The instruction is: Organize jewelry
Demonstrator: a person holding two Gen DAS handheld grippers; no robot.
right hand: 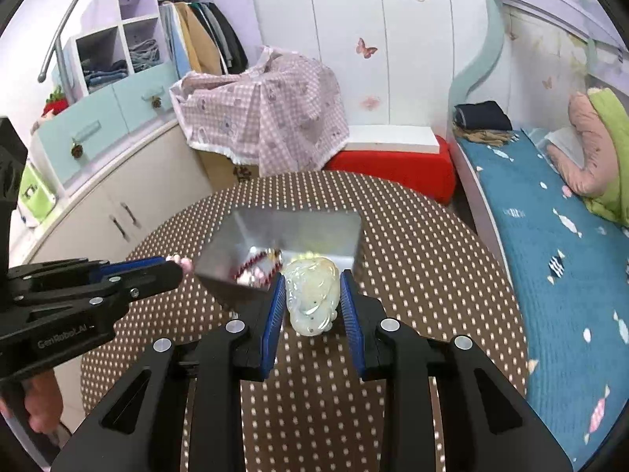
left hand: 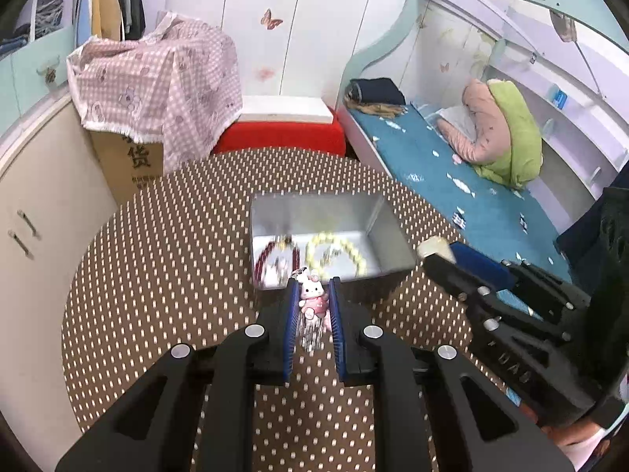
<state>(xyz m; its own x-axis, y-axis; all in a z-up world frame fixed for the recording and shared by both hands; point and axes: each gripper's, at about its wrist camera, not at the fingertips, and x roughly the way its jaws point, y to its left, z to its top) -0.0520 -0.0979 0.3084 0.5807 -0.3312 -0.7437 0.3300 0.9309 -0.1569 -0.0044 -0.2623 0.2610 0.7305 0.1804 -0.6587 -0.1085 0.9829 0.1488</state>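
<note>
Above the dotted table (left hand: 157,275): both my grippers hang in the air in front of the silver box (left hand: 314,212), each with one piece of jewelry.

Left gripper (left hand: 313,295): fingers nearly together, pinching a small pink rabbit charm (left hand: 312,299) between the blue pads; its metal clasp sticks up past the tips toward the box.

Right gripper (right hand: 312,295): fingers closed on a pale carved pendant (right hand: 310,299), one pad pressing each long side.

Box contents: a red bead bracelet (left hand: 267,259) and a yellow bead bracelet (left hand: 334,251) lie on the floor of the box, side by side; whether they touch I cannot tell through the blur.

Rabbit charm, handling: I judge it light, small and hard. A thin blurred bit hangs below it, likely to swing. Best held across the body, as now, not by the clasp.

Pendant, handling: looks like polished stone, so probably heavier, smooth, slippery and liable to chip if dropped. Grip across the narrow width at mid-body, as now.

Pendant, axis: long axis runs along my fingers, broader rounded end away from me toward the box, narrower end toward my palm.

Rabbit charm, axis: upright between the pads, head toward the fingertips.
</note>
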